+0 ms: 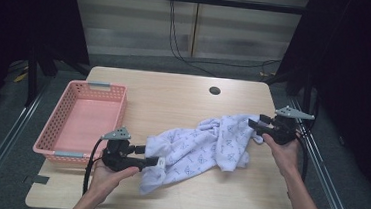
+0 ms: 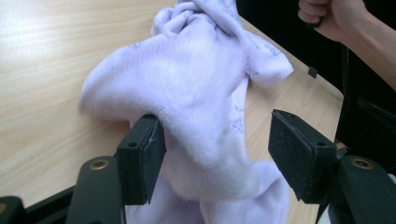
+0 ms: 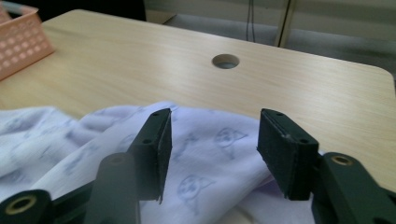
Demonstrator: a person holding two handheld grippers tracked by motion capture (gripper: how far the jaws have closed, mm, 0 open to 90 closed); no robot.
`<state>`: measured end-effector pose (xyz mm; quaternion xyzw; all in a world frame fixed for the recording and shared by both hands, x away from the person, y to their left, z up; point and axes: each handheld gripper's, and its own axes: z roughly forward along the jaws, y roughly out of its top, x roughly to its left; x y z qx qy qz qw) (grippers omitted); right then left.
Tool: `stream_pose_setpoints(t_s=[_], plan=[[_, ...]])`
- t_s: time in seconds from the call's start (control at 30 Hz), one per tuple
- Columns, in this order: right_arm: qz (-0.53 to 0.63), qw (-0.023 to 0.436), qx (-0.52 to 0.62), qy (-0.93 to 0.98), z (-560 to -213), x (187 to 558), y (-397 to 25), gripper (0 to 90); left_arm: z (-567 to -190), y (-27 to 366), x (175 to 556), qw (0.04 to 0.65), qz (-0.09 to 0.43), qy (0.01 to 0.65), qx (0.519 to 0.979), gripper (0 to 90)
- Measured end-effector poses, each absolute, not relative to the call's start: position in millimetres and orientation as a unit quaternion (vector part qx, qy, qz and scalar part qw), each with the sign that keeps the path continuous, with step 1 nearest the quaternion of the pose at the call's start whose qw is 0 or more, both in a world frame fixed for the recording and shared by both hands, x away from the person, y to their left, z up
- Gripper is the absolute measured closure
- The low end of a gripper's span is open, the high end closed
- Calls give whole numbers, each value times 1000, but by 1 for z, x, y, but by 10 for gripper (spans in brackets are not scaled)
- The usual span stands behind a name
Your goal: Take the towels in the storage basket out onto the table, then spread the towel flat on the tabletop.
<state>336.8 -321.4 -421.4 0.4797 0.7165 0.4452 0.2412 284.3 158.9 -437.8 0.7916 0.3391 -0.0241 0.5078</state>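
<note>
A pale lilac patterned cloth lies crumpled across the middle of the wooden table, stretching from front left to back right. My left gripper is at the cloth's front-left end, open, with a fold of the cloth bunched between its jaws but not clamped. My right gripper hovers at the cloth's back-right corner, also open, its jaws standing over the cloth with a wide gap between them.
A pink plastic basket with nothing in it sits at the table's left side, its corner visible in the right gripper view. A round cable hole lies near the back edge. Dark frames and cables surround the table.
</note>
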Motion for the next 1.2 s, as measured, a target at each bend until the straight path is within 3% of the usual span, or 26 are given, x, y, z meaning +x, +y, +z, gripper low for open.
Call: stream_pose_setpoints(t_s=[0.23,0.43,0.5,0.6,0.67,0.83,0.87,0.97,1.2], plan=[[466,188,460,733,-429,303,-303,399,-433,153,289,508,-9,327,797,389],[441,127,438,773,-462,274,-276,286,-443,150,302,498,2,343,797,387],[423,119,436,785,-477,271,-268,263,-446,151,305,500,0,343,795,453],[387,134,434,803,-488,276,-260,262,-449,155,307,497,12,347,795,636],[382,141,438,802,-492,282,-258,265,-453,158,310,499,2,347,794,698],[335,181,436,815,-499,297,-251,414,-466,157,313,472,1,350,809,820],[331,189,437,815,-499,304,-251,510,-468,157,314,469,-2,350,811,838],[331,188,458,803,-497,325,-256,649,-473,155,313,467,-13,349,813,858],[355,206,480,776,-491,373,-279,677,-481,132,297,468,-60,318,823,863]])
